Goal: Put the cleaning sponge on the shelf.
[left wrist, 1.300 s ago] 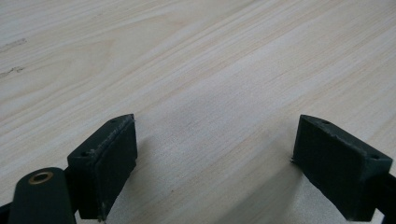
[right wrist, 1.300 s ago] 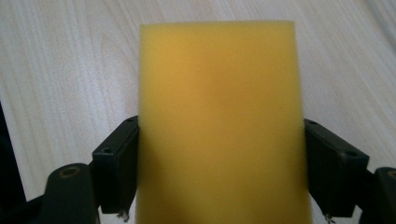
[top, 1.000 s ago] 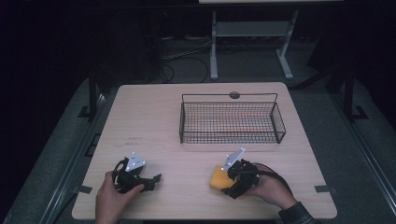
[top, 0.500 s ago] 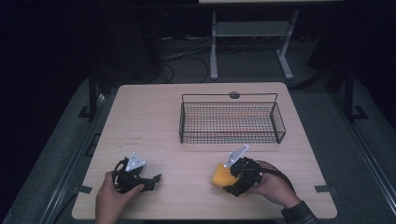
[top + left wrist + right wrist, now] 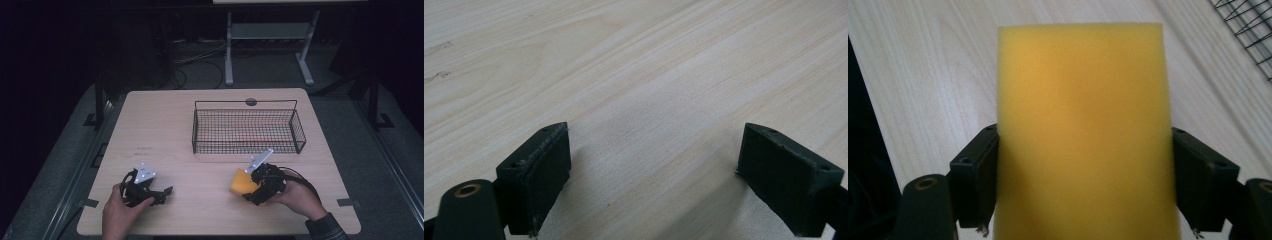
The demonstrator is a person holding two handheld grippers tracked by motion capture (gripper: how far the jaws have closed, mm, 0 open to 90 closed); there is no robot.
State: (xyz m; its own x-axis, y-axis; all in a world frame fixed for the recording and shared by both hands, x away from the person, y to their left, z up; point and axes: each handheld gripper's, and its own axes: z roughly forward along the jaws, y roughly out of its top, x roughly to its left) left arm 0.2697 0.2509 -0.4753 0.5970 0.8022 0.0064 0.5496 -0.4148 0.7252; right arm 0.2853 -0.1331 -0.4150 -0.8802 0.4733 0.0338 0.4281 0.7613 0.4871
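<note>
- Now, over on the left, the left gripper sits low over the wooden table, cradled in the person's left hand, with its grey three-cornered plate on top.
- Its jaws are spread wide and released; the left gripper view shows bare wood grain between the two black pads, and no object near them.
- Moving across, open tabletop separates the two tools, which are well apart.
- And here is the action: the yellow sponge is clamped in the right gripper, sticking out from its jaws toward the left gripper's side.
- From the right gripper view, the sponge stands tall between the pads, one pad pressing on each of its long sides, a firm grasp.
- The person's right hand holds that tool close to the near edge of the table, a black cable looping out behind it.
- Just beyond the right gripper, farther up the table, stands the black wire basket, apart from the sponge; a corner of its mesh peeks in past the sponge in the right gripper view.
</note>
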